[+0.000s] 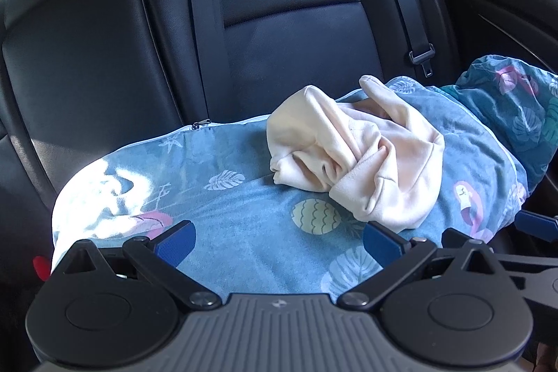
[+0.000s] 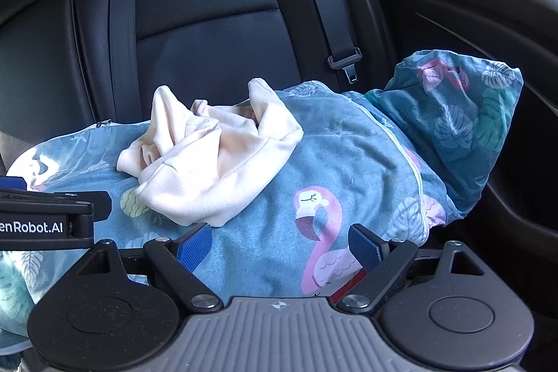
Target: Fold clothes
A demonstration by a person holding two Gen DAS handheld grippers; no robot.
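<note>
1. Two hand-held grippers sit side by side at the near edge of the work surface: the left gripper and the right gripper both have their blue-padded jaws spread wide, with nothing between them
2. The thing to fold is a cream garment, soft and fleecy-looking, lying in a crumpled heap on a blue flamingo-print cushion that covers the black leather rear seat of a car; a second, darker cushion of like print lies beyond it toward the door
3. From the left wrist view the garment is ahead and to the right of the jaws; from the right wrist view it is ahead and to the left, its near hem just beside the left blue pad. It lies between the two tools, touched by neither
4. The step in hand, as I judge it, is the first grasp, to spread the heap flat before any fold
5. To do it well: pick two separate edges or corners, one per gripper, rather than the bunched middle
6. Pinch only the cream cloth; the cushion cover beneath is loose and could be caught with it
7. Lift a little and draw the two holds apart, so the creases fall out and the shape can be read
</note>
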